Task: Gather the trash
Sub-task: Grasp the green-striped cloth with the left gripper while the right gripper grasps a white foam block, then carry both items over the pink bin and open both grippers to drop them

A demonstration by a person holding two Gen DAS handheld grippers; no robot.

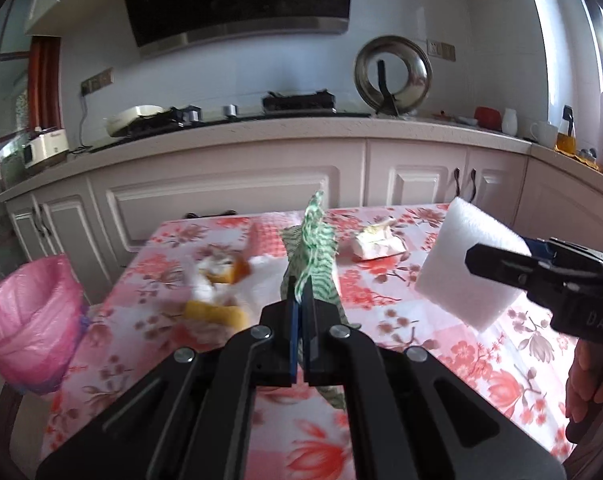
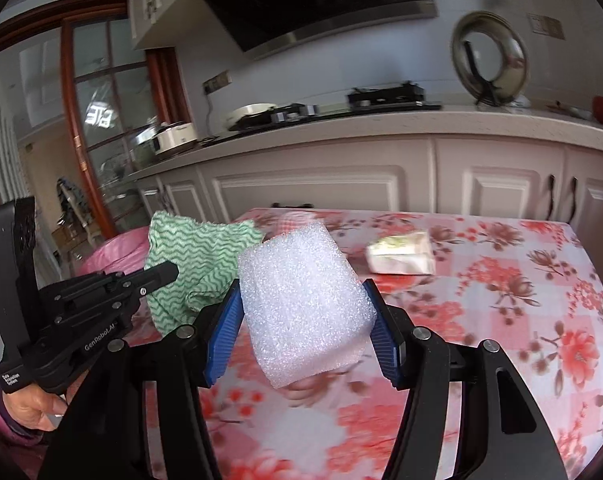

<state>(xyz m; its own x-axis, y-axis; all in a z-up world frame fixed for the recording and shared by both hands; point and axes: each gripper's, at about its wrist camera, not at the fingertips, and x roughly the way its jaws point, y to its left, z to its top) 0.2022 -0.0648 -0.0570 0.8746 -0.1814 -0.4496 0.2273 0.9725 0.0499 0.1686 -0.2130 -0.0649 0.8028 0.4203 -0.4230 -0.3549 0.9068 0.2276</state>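
Observation:
My left gripper (image 1: 302, 304) is shut on a green-and-white wavy cloth (image 1: 311, 248), lifted above the floral table (image 1: 421, 344). In the right wrist view that gripper (image 2: 169, 271) shows at the left with the cloth (image 2: 197, 256) hanging from it. My right gripper (image 2: 301, 286) is shut on a white foam block (image 2: 305, 304), its blue pads (image 2: 225, 320) pressing both sides. The block (image 1: 461, 264) and right gripper (image 1: 477, 260) hover at the right. A pink-lined bin (image 1: 29, 320) stands beside the table's left edge.
Orange peel pieces on white tissue (image 1: 221, 292) lie left of the cloth. A crumpled pale wrapper (image 1: 377, 242) (image 2: 401, 258) rests near the table's far edge. Cabinets and a counter (image 1: 261, 128) with a stove run behind. A hand (image 2: 33, 404) holds the left gripper.

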